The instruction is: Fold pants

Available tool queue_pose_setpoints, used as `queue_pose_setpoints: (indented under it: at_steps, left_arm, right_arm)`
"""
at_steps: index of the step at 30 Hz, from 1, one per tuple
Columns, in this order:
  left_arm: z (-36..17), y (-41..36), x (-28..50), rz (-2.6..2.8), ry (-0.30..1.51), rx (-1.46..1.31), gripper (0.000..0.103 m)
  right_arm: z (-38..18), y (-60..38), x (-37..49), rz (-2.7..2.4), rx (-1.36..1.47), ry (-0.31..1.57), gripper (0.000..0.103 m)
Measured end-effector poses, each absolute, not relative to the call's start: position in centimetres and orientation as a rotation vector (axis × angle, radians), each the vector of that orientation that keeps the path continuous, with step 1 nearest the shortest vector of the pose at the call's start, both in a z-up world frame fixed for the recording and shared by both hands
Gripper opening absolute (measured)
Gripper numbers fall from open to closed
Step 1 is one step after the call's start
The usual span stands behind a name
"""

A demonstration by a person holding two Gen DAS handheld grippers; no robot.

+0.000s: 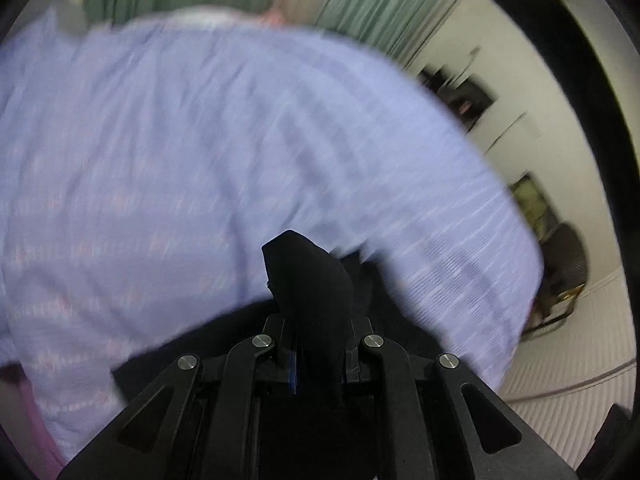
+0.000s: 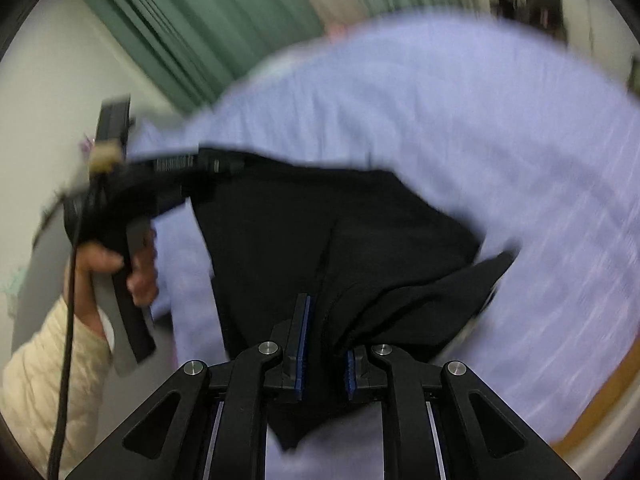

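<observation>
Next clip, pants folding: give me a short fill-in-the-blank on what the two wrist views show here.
1. Both grippers are shut on the ____ pants.
2. The pants hang over a bedsheet coloured light ____.
3. In the right wrist view, the left gripper appears on the ____ side of the picture.
4. The curtain behind is ____.

Missing words: black; blue; left; green
</observation>
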State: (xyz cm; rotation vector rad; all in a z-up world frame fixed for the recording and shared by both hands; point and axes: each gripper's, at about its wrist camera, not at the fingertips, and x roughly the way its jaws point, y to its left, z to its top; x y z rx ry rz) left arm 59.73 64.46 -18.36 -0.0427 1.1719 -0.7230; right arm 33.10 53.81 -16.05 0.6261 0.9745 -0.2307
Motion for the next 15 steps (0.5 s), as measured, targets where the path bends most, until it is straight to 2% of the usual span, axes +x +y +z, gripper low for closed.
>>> queue_pose_setpoints:
  at_steps: [6,15]
  left_arm:
    - [-23.2,67.5,59.6,-0.672,1.245,-0.064,0.015]
    - [-24.3,68.0,61.5,-0.628,1.257,-0.048,0.017]
  right_arm:
    - [-21.4,56.6,33.6,-0.208,0.621,1.106,0.015]
    - [-25.1,59.4,33.5,-0.176,0.696,1.219,0.015]
